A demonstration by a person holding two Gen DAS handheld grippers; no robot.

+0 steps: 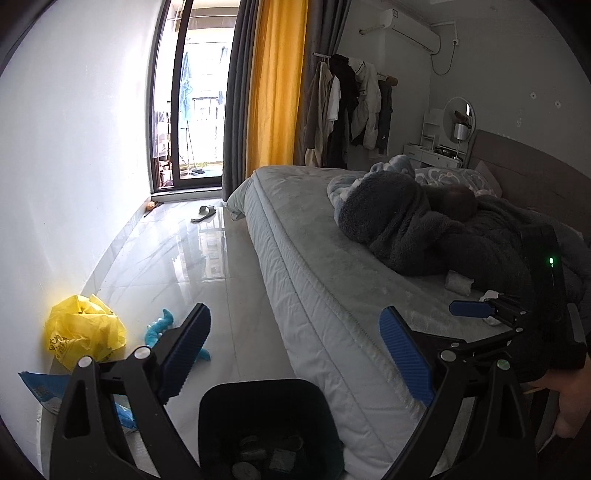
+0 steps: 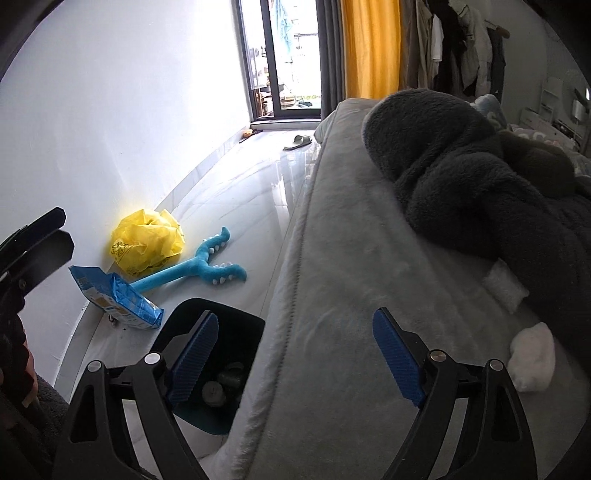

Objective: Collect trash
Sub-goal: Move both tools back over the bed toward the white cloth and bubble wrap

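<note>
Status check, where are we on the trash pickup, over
Left gripper open, empty. Right gripper open, empty. Bin on floor by bed; white wads on bed, yellow bag on floor. Nothing blocking.

I am working in a lived-in bedroom of a home. A bed point(image 1: 317, 236) with a quilted mattress and a grey headboard point(image 1: 524, 166) fills the right side, with a dark fleece blanket point(image 2: 480, 192) heaped on it. Clothes point(image 1: 351, 107) hang on a wall rail, beside yellow and grey curtains point(image 1: 273, 81). I see a vanity with a round mirror point(image 1: 459, 118), an air conditioner point(image 1: 410, 33) high on the wall, a slipper point(image 1: 203, 213) on the glossy tile floor point(image 1: 192, 266), and a glass door point(image 1: 195, 96) to a balcony.
</note>
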